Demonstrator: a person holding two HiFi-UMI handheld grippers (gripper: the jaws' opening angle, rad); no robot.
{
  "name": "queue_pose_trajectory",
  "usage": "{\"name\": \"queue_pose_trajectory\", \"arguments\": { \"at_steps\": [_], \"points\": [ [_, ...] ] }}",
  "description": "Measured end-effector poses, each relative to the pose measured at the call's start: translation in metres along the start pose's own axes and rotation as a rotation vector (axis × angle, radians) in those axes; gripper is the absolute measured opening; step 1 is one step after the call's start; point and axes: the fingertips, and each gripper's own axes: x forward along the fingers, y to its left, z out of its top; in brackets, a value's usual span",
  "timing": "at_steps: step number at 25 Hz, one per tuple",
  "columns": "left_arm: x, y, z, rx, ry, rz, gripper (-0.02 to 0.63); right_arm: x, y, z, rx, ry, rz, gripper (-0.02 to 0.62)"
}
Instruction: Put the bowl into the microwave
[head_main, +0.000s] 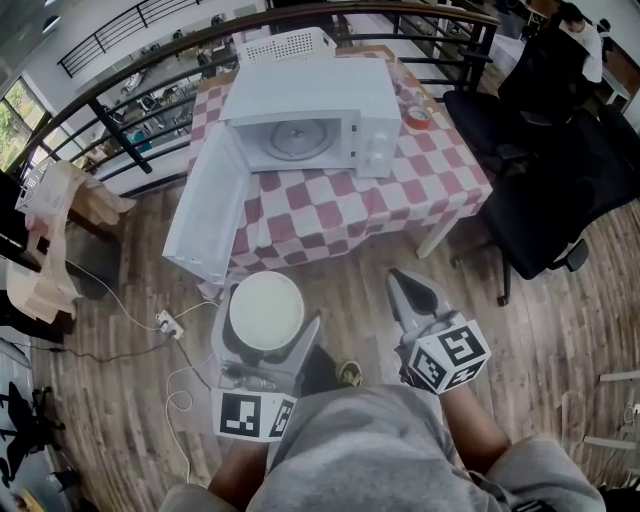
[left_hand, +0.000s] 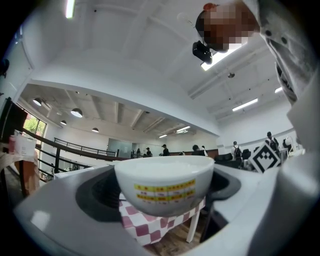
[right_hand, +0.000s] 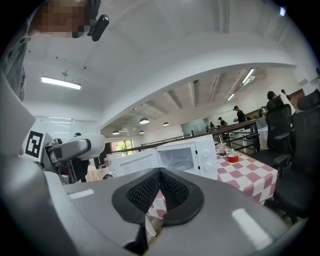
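The left gripper has its two jaws spread wide and pressed on the sides of the bowl, one jaw on each side. The bowl is white and round, so it has no long axis. It stands upright with the opening to the ceiling. In the left gripper view a yellow label band on its wall faces the camera. The bowl is in the air above the wooden floor, in front of the table and not touching it.

The right gripper is to the right of the bowl. Its jaws are pressed together and nothing is between them.

On the table, which has a red and white checked cloth, stands the white microwave. Its door is swung fully open to the left and reaches past the table edge. Inside, the round glass plate is visible. Beside the microwave on the right is a small red thing; I cannot tell what it is. Behind the microwave is a white basket. Black chairs stand to the right of the table.
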Motion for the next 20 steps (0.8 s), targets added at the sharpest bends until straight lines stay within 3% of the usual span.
{"name": "queue_pose_trajectory", "arguments": {
  "at_steps": [6, 12, 20],
  "points": [
    [-0.001, 0.004, -0.003, -0.058, 0.013, 0.013, 0.502, -0.003, -0.003, -0.002, 0.003, 0.002, -0.003, -0.005],
    [0.004, -0.006, -0.002, 0.004, 0.016, -0.012, 0.502, -0.006, -0.009, -0.003, 0.011, 0.001, -0.014, -0.005],
    [0.016, -0.006, -0.005, -0.023, 0.009, -0.025, 0.502, -0.004, -0.018, 0.0, 0.008, -0.009, -0.025, -0.005]
  ]
}}
